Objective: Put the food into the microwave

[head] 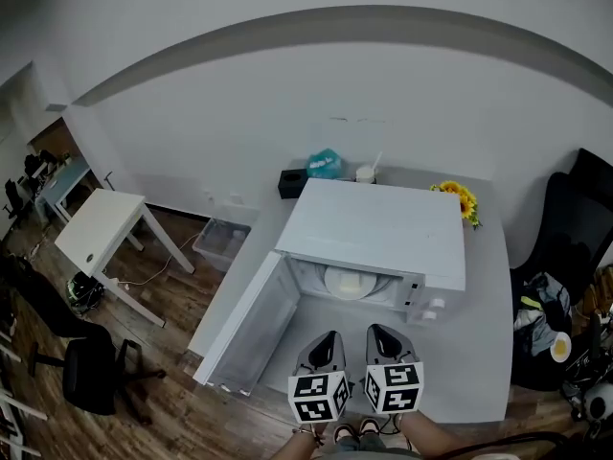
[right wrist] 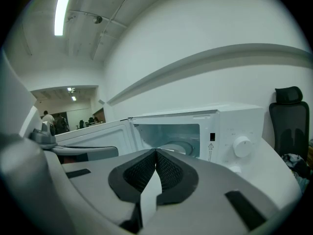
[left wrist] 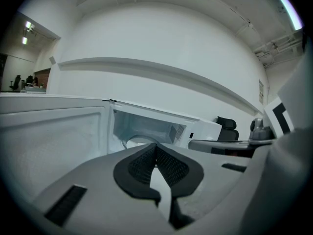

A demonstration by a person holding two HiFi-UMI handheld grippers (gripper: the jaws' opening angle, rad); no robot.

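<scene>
A white microwave (head: 378, 228) stands on the grey table (head: 479, 353) with its door (head: 251, 326) swung wide to the left. Inside lies a pale round plate (head: 348, 282); whether food is on it I cannot tell. My left gripper (head: 326, 341) and right gripper (head: 381, 336) hover side by side just in front of the cavity, both shut and holding nothing. In the left gripper view the gripper (left wrist: 156, 148) points at the cavity (left wrist: 146, 129). The right gripper (right wrist: 156, 153) faces the cavity (right wrist: 171, 136) and the control knob (right wrist: 242, 146).
Behind the microwave sit a black box (head: 292, 183), a teal bag (head: 326, 164), a white cup (head: 365, 173) and sunflowers (head: 459, 199). A white desk (head: 101, 226) and clear bin (head: 220, 242) stand left. Black chairs (head: 575, 218) and a small dish (head: 560, 348) are at the right.
</scene>
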